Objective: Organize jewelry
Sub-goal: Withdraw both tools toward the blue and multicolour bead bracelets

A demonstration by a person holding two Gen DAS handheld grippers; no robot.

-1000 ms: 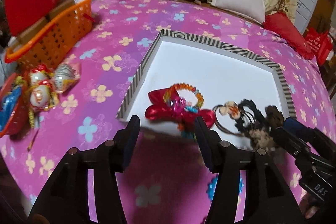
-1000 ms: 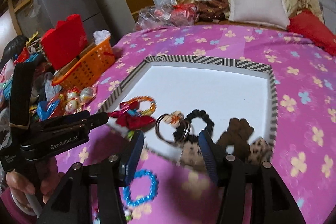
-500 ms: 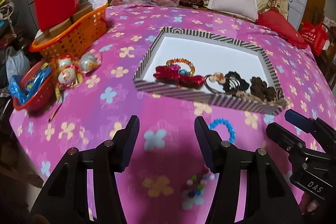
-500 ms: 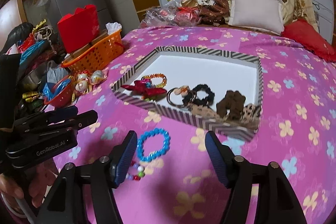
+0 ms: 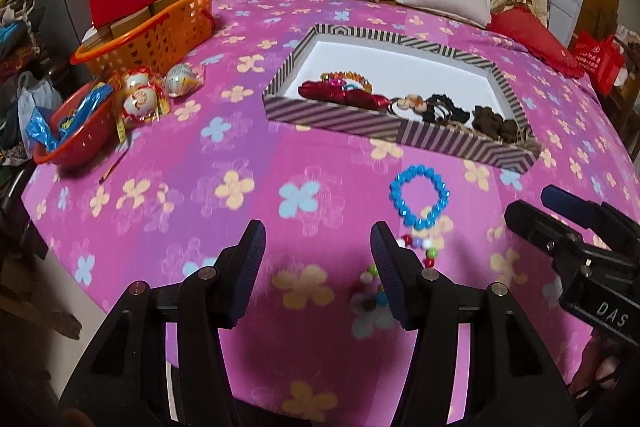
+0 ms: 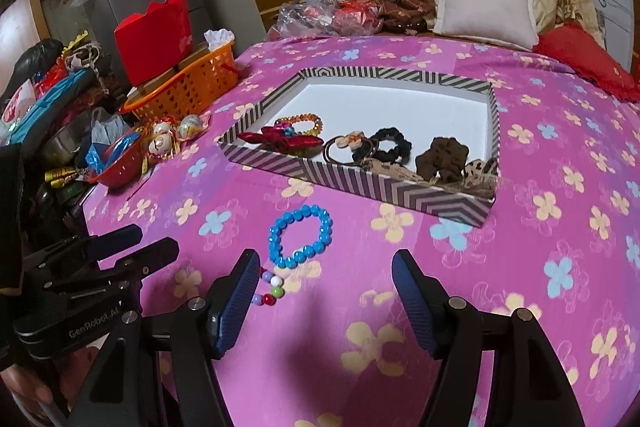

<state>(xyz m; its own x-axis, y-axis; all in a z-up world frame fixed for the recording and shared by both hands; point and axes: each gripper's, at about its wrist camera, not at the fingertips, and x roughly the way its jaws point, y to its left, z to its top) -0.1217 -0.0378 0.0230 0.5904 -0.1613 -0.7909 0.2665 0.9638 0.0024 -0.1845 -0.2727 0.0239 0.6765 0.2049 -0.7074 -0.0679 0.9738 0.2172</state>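
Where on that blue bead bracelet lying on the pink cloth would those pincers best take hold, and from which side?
On one arc of the ring, from above. The blue bracelet lies flat on the tablecloth as an open loop, so one finger could go inside the ring, the other outside, pinching the beads. The near arc looks easiest for the right gripper, probably; avoid the multicoloured bead bracelet beside it.

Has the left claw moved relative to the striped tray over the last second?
Yes. The left claw has pulled back from the striped tray: earlier its tips overlapped the tray's near wall, now they hang open over the cloth beside the blue bracelet.
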